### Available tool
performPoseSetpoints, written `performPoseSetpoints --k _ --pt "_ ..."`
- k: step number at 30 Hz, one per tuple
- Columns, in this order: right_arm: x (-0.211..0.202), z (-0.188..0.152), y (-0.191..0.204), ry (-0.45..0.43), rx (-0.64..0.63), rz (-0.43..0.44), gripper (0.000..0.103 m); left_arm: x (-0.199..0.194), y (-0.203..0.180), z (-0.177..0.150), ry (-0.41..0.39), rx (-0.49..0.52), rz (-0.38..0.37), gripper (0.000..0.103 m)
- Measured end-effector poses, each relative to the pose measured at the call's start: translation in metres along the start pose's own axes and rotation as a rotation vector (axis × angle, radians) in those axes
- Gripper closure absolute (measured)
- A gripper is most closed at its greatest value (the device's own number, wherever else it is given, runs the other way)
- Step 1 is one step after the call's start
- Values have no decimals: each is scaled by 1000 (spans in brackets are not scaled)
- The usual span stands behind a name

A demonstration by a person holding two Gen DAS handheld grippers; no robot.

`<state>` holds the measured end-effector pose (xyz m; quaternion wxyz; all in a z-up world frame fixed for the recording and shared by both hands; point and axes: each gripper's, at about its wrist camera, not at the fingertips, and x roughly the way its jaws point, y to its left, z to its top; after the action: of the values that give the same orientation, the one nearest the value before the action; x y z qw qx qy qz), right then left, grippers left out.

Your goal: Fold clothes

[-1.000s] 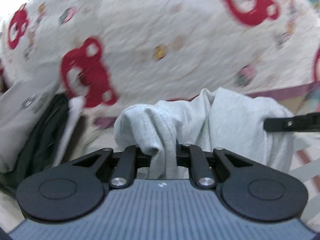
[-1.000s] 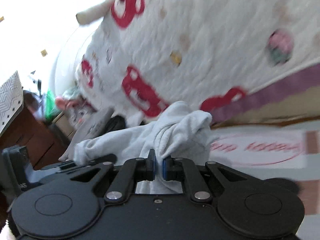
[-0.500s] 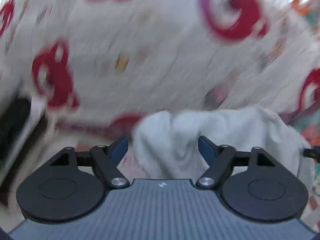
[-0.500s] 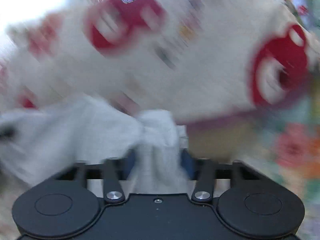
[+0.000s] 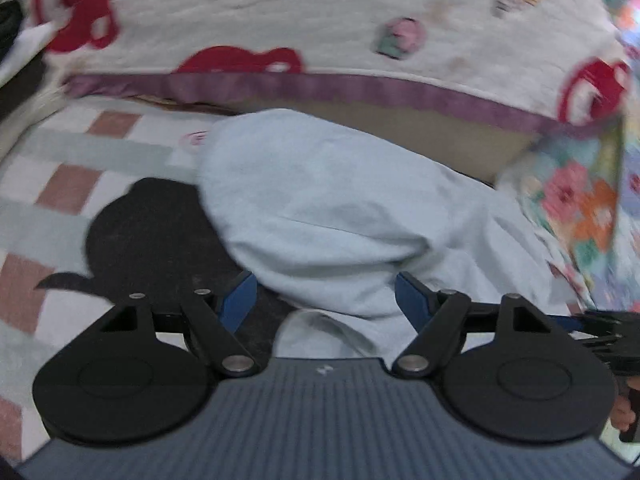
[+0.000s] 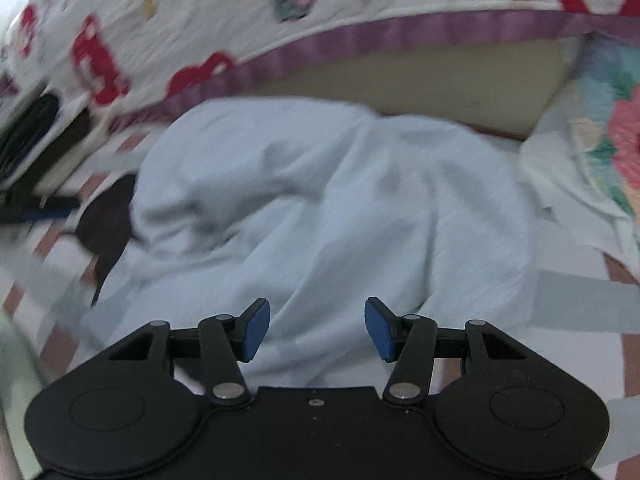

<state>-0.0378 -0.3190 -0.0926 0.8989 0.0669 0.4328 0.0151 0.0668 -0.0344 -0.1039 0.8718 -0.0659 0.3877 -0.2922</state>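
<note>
I am holding my left gripper (image 5: 325,300) low over a pale blue garment (image 5: 320,216), and its blue-padded fingers (image 5: 236,304) are standing wide apart with nothing clamped between them; a rounded fold of the cloth is bulging up in the gap. My right gripper (image 6: 316,330) is hovering over the same garment (image 6: 320,208), and its fingers (image 6: 256,330) are also spread apart, gripping nothing, with the cloth lying loose beneath and ahead of them.

The garment is lying in a crumpled heap on a checked sheet (image 5: 60,152) of white, pink and grey-green squares. A black printed shape (image 5: 148,236) on the sheet is showing just beside the heap, partly covered by it. Behind the garment a white quilt (image 5: 280,12) with red figures and a purple border (image 5: 320,90) is running across the back, and a floral cloth (image 5: 580,208) is lying just beside the heap on the far side from the black shape. In the left wrist view, part of my right gripper is poking in at the edge (image 5: 608,336). Both views are somewhat blurred.
</note>
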Motion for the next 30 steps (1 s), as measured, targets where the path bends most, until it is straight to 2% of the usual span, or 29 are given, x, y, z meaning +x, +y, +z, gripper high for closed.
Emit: performPoseSetpoints --k 6,10,13,14,15,16,17,19,21,22,23,24,25,26,27,30 --pt "11 -27 35 74 -145 66 44 17 -31 -22 135 170 -67 26" --pt "13 -37 46 81 -189 39 44 28 -52 -37 225 284 -111 26" --pt "15 -38 42 82 -181 15 44 36 -68 -48 293 369 -145 21" --pt "17 -38 39 78 -165 -1 44 40 -73 -53 319 400 -136 19" --pt "20 -39 36 72 -151 -19 42 45 -76 -58 351 436 -92 19" --pt "24 -40 34 66 -138 -58 35 49 -79 -63 370 477 -45 19" --pt "28 -41 33 61 -125 -104 34 51 -82 -66 366 510 -5 19" --pt "34 -41 30 66 -95 -168 34 52 -83 -67 353 516 19 19" --pt "33 -40 28 48 -71 -151 34 53 -84 -68 340 523 44 20" --pt "32 -39 28 37 -62 -136 34 54 -85 -69 342 532 55 24" --pt "31 -38 28 29 -59 -128 34 56 -85 -69 361 551 63 53" --pt "30 -38 28 22 -57 -121 34 57 -86 -69 379 570 71 91" --pt "28 -38 28 14 -59 -120 34 57 -85 -67 390 565 72 91" --pt "26 -38 29 7 -62 -118 34 55 -81 -60 386 518 62 100" --pt "25 -38 29 -1 -62 -114 34 51 -77 -53 374 477 49 101" --pt "19 -40 30 -24 -61 -87 34 31 -66 -25 245 404 41 101"
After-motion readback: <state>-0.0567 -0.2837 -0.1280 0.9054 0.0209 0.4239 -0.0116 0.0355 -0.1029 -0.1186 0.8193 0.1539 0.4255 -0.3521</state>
